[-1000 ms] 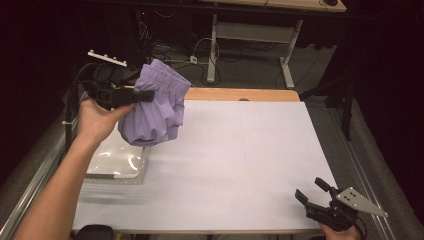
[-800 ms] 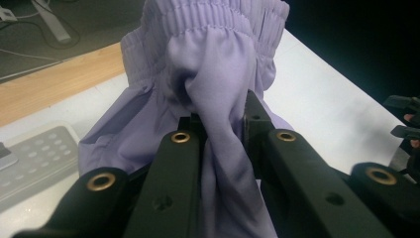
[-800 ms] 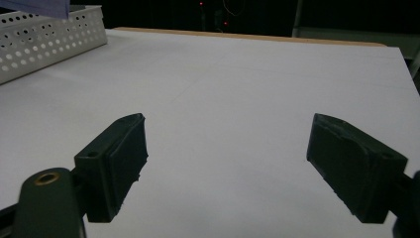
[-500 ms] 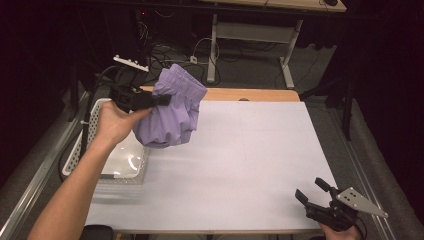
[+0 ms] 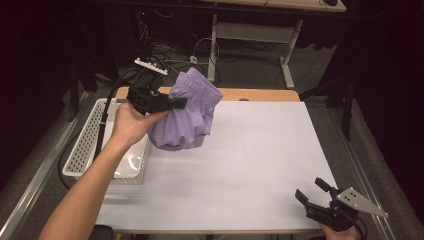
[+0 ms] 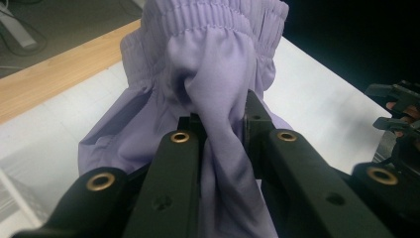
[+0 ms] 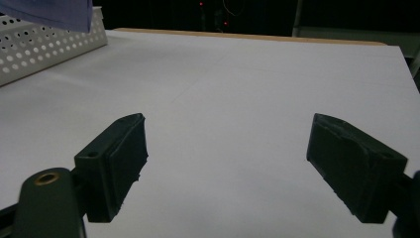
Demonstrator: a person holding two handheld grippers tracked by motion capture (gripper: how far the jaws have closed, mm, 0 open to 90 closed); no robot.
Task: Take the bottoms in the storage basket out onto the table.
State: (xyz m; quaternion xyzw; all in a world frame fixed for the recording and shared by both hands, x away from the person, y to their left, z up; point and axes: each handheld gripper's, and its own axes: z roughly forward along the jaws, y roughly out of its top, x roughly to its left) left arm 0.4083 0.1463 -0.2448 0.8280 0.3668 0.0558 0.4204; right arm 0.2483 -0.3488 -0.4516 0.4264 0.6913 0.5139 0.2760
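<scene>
A lilac garment with an elastic waistband (image 5: 187,112) hangs in the air above the table's left part, its hem just over the white surface. My left gripper (image 5: 176,104) is shut on a bunched fold of it. From the left gripper view the fabric (image 6: 218,89) is pinched between the two black jaws and rises ahead, waistband on top. My right gripper (image 5: 314,192) rests open near the table's front right corner. In the right gripper view its pads (image 7: 121,158) stand wide apart over bare white table, and a corner of the lilac cloth (image 7: 54,12) shows at the top left.
A white perforated basket (image 5: 87,145) stands at the table's left edge, under my left forearm; its wall (image 7: 44,42) is seen in the right gripper view. A wooden strip (image 5: 260,95) borders the table's far edge. Cables and a desk frame lie on the floor beyond.
My left hand has carried the garment rightward from over the basket toward the table's middle. The right gripper has stayed put.
</scene>
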